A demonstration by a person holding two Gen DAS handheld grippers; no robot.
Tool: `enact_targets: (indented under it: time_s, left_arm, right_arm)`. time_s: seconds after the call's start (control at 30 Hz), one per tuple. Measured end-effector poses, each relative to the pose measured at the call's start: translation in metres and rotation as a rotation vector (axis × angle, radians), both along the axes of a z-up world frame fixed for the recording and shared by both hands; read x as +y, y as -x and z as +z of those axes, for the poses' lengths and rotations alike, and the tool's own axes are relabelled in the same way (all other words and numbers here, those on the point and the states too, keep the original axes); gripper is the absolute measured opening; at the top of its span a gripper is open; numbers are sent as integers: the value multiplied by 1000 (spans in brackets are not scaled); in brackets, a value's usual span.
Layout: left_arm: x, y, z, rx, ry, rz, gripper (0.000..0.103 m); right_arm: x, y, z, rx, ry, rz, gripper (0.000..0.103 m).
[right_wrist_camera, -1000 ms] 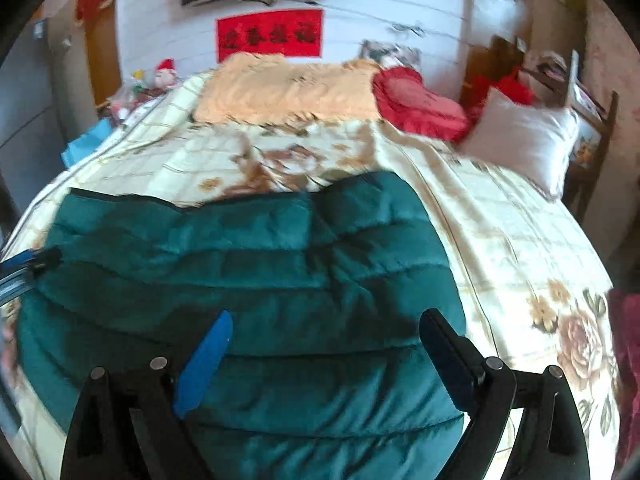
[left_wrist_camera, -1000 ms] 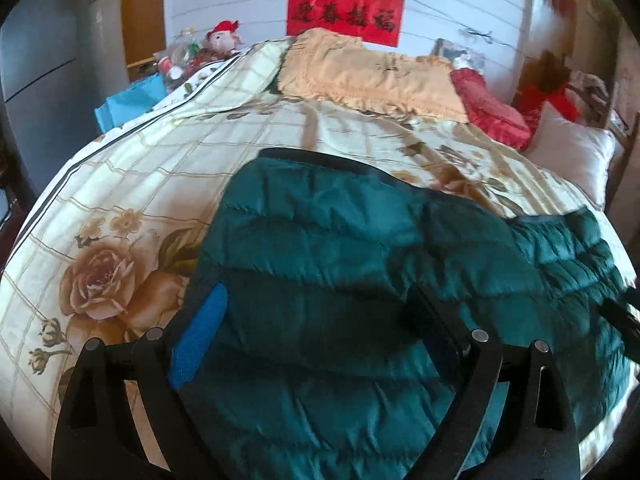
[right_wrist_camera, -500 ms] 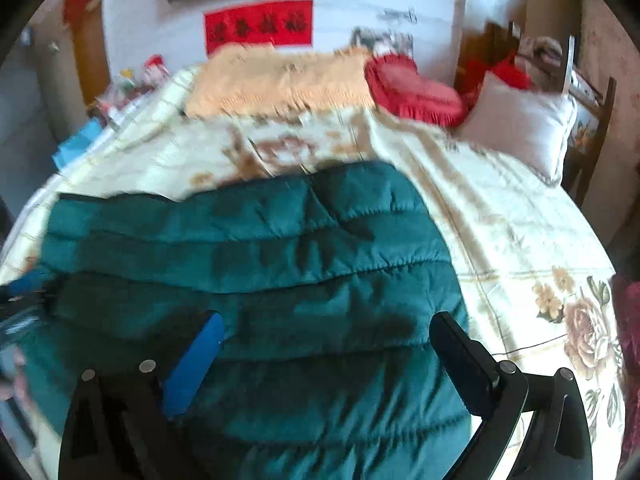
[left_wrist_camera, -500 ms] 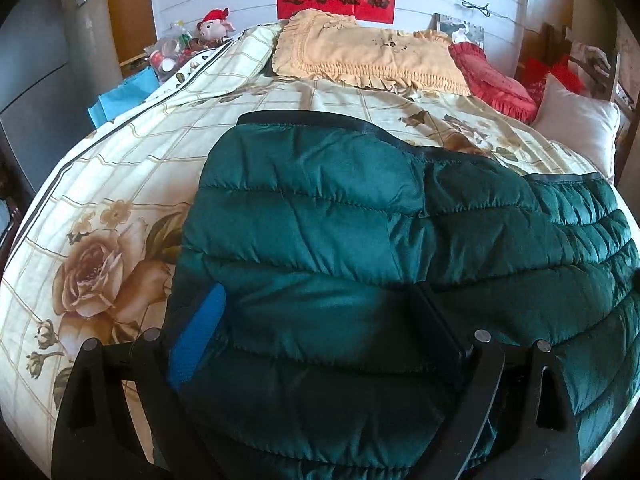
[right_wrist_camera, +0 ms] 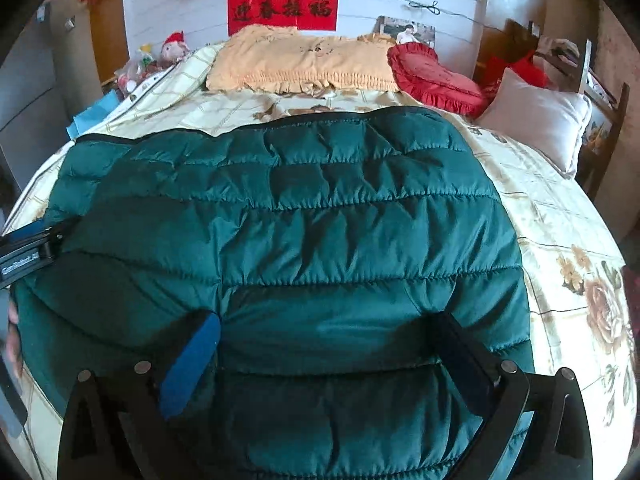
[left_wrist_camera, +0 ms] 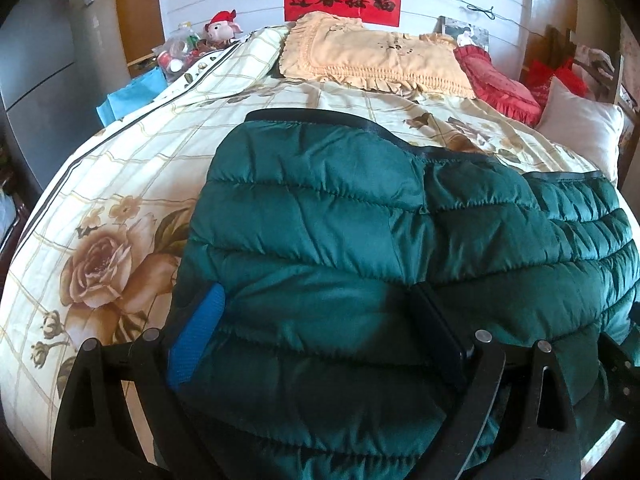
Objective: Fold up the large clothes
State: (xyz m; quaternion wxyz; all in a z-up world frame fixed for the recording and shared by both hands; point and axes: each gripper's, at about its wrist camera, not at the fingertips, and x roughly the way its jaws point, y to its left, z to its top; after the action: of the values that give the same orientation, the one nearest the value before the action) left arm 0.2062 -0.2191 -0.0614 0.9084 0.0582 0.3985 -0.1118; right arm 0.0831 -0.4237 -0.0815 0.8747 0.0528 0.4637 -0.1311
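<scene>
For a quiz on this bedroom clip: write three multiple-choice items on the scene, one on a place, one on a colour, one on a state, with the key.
1. Where does the quilted jacket lie?
A. on the floral bedspread
B. on the floor
C. hung on the wall

2. What colour is the heart-shaped cushion near the head of the bed?
A. blue
B. red
C. black

3. How do the fingers of the right gripper stand?
A. shut on the white pillow
B. closed on nothing
C. apart, over the jacket's near edge

Key:
1 A, the green jacket is spread flat across the bedspread.
2 B, the ruffled cushion beside the yellow pillow is red.
3 C, the blue and black fingers sit wide apart with jacket fabric between them; the left gripper looks the same.
</scene>
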Motion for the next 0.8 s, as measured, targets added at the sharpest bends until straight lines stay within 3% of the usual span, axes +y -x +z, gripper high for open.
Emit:
enact_targets:
  time_s: [0.1,0.27,0.4,0.5,0.8]
  left_arm:
    - [3,8,4,1,6,8,93]
    - [8,30,15,-7,20,12,93]
    - [13,57,24,-14,50,7,93]
    - [19,82,29,-28,72,-2,93]
    - [37,149,32,-81,49,-5,93]
  right_arm:
    - [0,4,9,8,7,2,103]
    - [3,32,40,-87,18,-4,103]
    - [9,57,54,-124,-56,-12,103]
    - [17,77,59,-144,-94,-10,103]
    - [57,129,64,-176,-79,-27,103]
